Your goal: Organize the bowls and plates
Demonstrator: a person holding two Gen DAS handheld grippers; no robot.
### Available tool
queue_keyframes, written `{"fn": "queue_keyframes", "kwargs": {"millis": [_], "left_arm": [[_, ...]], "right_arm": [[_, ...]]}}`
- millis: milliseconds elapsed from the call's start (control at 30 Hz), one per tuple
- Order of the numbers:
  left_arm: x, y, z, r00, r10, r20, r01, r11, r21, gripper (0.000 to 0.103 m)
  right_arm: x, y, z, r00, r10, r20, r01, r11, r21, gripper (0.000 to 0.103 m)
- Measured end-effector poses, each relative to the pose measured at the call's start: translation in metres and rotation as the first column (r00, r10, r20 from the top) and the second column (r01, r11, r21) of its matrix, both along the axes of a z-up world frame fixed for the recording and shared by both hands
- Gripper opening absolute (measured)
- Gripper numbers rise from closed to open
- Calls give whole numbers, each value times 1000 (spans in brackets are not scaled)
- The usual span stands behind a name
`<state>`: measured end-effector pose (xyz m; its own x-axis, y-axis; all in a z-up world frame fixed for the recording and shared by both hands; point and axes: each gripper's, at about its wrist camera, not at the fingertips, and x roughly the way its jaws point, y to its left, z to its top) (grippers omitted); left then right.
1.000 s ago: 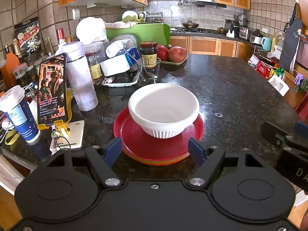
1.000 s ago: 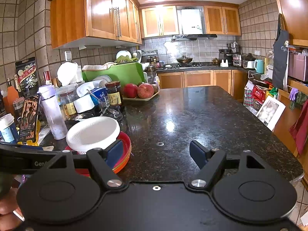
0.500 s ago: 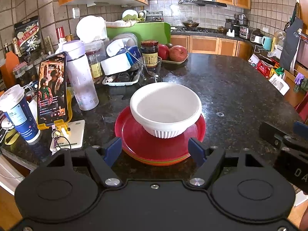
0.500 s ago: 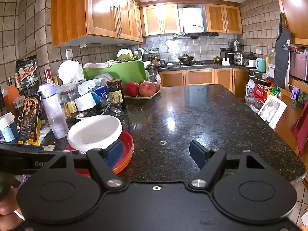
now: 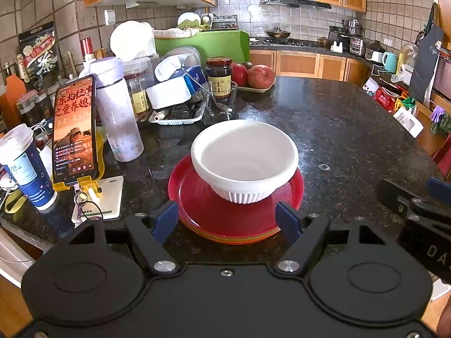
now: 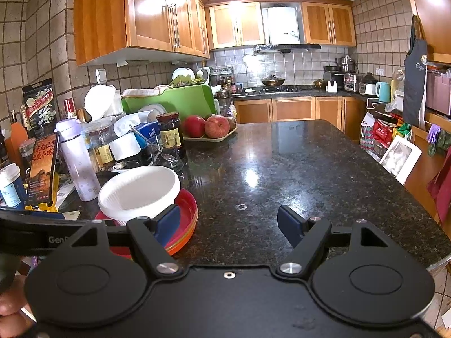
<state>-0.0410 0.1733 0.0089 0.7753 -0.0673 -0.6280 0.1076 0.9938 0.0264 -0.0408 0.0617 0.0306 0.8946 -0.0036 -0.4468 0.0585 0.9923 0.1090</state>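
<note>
A white ribbed bowl [image 5: 244, 160] sits upright on a stack of plates [image 5: 203, 208], the top one red, on the dark granite counter [image 5: 338, 129]. My left gripper [image 5: 227, 219] stands open just in front of the stack's near rim, nothing between its blue pads. In the right wrist view the same bowl [image 6: 139, 191] and plates [image 6: 187, 219] lie at the lower left. My right gripper [image 6: 229, 224] is open over bare counter to the right of the stack; its left pad overlaps the plates' edge in the picture. The right gripper [image 5: 417, 200] also shows at the left view's right edge.
Left of the stack stand a phone on a yellow stand [image 5: 74, 129], a lilac bottle [image 5: 117, 112] and a paper cup [image 5: 24, 166]. Behind are jars, a tray of utensils [image 5: 174, 112] and a dish of apples [image 5: 258, 77]. The counter's right side [image 6: 310, 169] is bare granite.
The view from the right gripper has shifted slightly, so bowl and plates sit a little more to the right in it. The phone's screen shows a new picture. The left gripper has kept still.
</note>
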Motion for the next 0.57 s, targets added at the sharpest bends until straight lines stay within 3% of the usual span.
{"fn": "queue_keyframes", "kwargs": {"millis": [567], "left_arm": [[11,2,-2,1000,-5,-16,5,1000,3,77]], "right_arm": [[20,1,-4,1000,8,-29,-8,1000,7,79]]}}
